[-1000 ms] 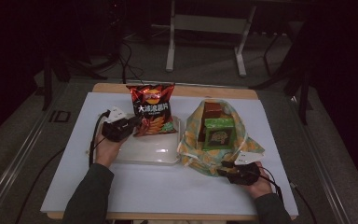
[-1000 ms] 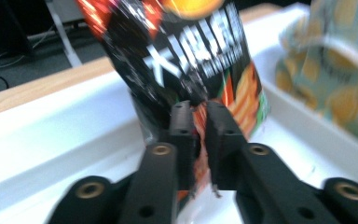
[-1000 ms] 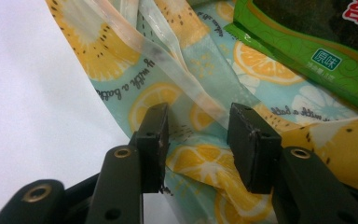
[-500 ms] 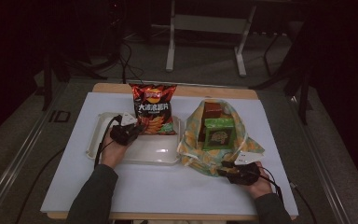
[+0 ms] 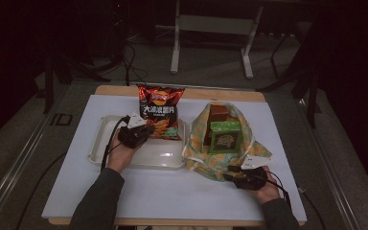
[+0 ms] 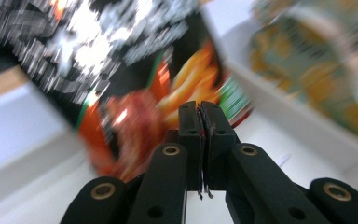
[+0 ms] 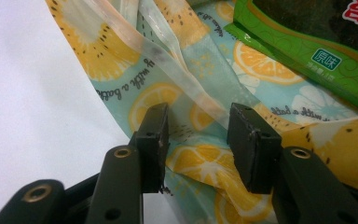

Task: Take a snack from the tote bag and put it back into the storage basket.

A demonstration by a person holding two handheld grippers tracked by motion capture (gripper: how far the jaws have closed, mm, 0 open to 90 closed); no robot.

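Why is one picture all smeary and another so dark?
In the left gripper view the chip bag is streaked with motion blur, while the shut left hand-held gripper stays sharp. The high view is dim, its background nearly black. The right gripper view is bright and crisp on the lemon-print bag.

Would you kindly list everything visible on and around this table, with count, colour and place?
crisp bag: one, red and black, leaning at the tray's far edge.
tray: one, cream, left half of the table.
fruit-print bag: one, teal with yellow citrus, right half, open.
green box: one, inside the fruit-print bag.
brown box: one, behind the green box.
table: one, white top.
left gripper: black, jaws shut, over the tray by the crisp bag.
right gripper: black, jaws astride the fruit-print bag's near edge.
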